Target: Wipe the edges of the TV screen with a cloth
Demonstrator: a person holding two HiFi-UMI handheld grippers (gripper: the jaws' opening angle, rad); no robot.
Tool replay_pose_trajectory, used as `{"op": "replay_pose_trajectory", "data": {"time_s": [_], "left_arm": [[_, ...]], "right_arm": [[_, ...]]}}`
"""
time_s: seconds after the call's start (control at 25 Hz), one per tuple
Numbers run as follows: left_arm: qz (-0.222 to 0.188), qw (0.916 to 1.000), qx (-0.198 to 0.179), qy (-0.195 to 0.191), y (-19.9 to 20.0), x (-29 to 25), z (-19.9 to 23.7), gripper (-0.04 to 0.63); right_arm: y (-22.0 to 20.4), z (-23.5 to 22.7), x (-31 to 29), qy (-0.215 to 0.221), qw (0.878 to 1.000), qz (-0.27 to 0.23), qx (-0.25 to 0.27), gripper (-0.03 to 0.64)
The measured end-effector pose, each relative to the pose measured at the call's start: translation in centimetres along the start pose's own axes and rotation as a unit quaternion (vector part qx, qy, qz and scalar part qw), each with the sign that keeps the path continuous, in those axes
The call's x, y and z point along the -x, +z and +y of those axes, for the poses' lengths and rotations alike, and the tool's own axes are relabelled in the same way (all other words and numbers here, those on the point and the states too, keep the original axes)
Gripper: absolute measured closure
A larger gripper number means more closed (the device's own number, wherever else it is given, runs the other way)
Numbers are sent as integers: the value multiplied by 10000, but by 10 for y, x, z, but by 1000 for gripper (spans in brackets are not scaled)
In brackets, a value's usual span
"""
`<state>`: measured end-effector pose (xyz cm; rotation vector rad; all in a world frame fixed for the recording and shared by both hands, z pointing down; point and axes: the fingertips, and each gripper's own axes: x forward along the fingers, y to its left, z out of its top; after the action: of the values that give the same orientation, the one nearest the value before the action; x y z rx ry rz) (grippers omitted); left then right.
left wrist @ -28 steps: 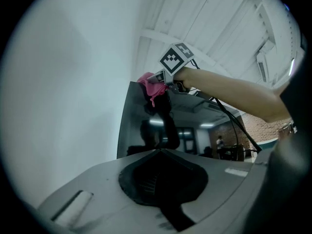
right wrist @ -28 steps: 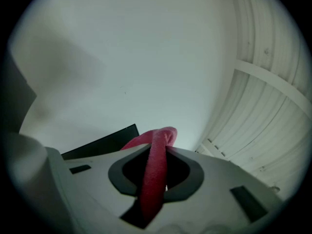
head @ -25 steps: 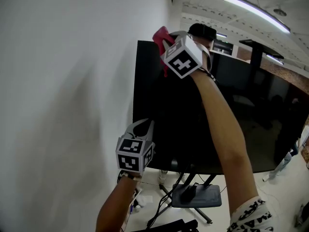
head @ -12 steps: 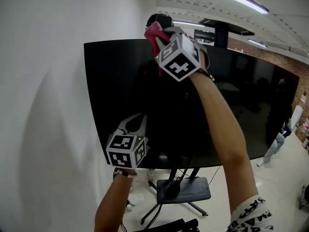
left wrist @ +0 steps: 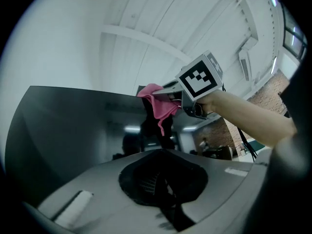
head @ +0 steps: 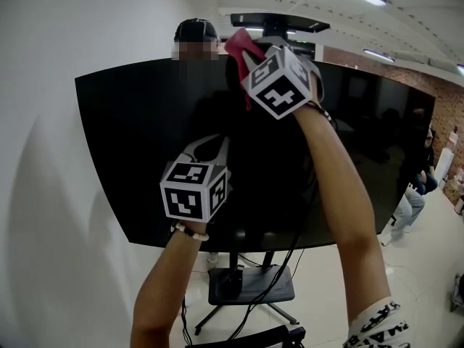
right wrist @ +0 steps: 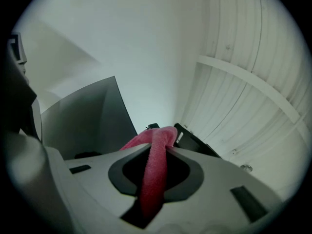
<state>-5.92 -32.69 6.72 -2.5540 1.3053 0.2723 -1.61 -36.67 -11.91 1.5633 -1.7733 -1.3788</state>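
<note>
The right gripper (head: 252, 54), jaws clamped on the pink cloth (head: 241, 46), has slid from the top left corner of the TV screen (head: 123, 158) toward mid-edge, so that stretch looks wiped. The cloth bunches just past its tips. The left gripper (head: 220, 142) hangs lower, jaws together on nothing.

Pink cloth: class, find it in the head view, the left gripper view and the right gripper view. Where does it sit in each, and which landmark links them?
Head view: top centre, pink cloth in the right gripper, at the TV screen top edge.
Left gripper view: centre, hanging from that gripper.
Right gripper view: lower centre, clamped between the jaws.
Shared landmark: the black TV screen.
</note>
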Motion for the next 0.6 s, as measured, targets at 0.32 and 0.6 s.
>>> {"op": "replay_pose_trajectory", "data": {"time_s": [0.32, 0.6], "left_arm": [[-118, 9997, -80, -218, 32, -46, -91, 594], [-239, 9957, -89, -891, 48, -82, -165, 594]], "right_arm": [[-66, -51, 44, -30, 10000, 77, 53, 554], [-139, -108, 90, -501, 9975, 445, 202, 554]]}}
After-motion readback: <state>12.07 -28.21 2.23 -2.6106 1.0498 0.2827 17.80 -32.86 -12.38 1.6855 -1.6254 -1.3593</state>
